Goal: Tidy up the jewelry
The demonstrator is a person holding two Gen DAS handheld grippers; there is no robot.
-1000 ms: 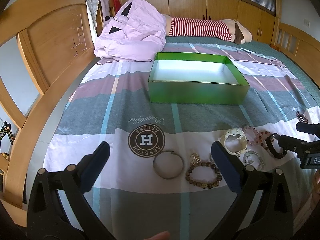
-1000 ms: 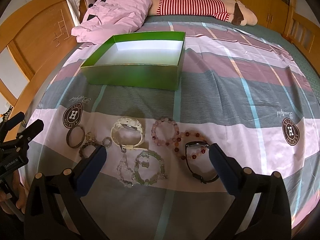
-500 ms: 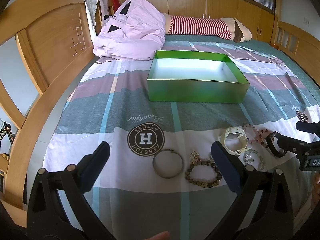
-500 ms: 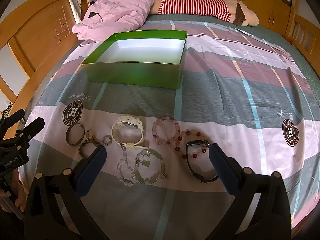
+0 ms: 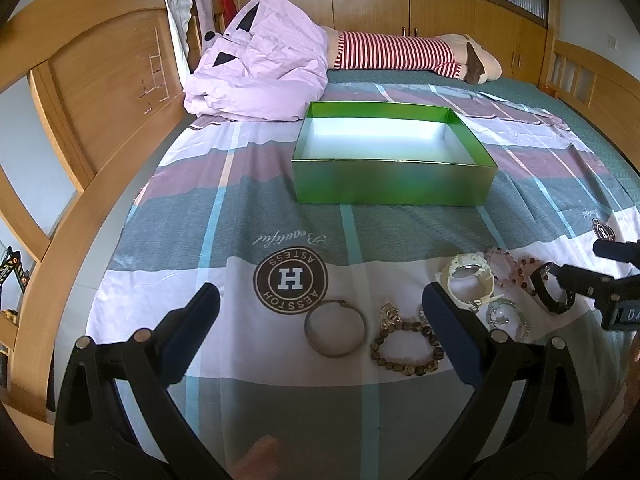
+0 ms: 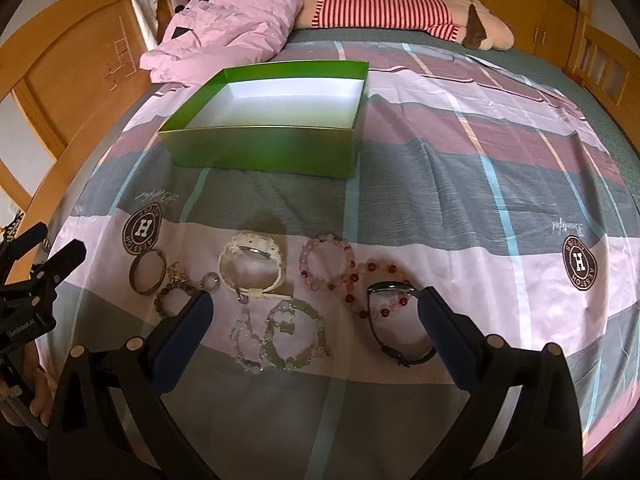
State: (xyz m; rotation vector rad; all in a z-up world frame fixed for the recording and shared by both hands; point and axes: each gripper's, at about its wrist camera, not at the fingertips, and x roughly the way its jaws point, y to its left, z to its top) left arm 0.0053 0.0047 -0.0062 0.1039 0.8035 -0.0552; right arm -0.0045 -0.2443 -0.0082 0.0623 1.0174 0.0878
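Note:
An empty green box [image 5: 394,184] [image 6: 264,148] stands on the bed beyond a row of jewelry. In the left wrist view I see a metal bangle [image 5: 335,333], a brown bead bracelet [image 5: 406,350] and a white watch [image 5: 469,278]. The right wrist view adds a pink bead bracelet [image 6: 327,262], a red bead bracelet [image 6: 376,286], a black watch [image 6: 400,328], a green bead bracelet [image 6: 296,334] and a clear bracelet [image 6: 244,340]. My left gripper [image 5: 316,320] is open above the bangle. My right gripper [image 6: 314,320] is open above the green bracelet and black watch.
A striped bedsheet [image 6: 460,168] covers the bed. A pink jacket [image 5: 260,76] and a striped plush toy [image 5: 400,54] lie at the far end. A wooden bed frame [image 5: 80,92] runs along the left. The right gripper shows at the edge of the left wrist view [image 5: 592,280].
Both grippers have drifted slightly; the box and jewelry sit a little nearer the top of each view. Nothing was grasped or moved.

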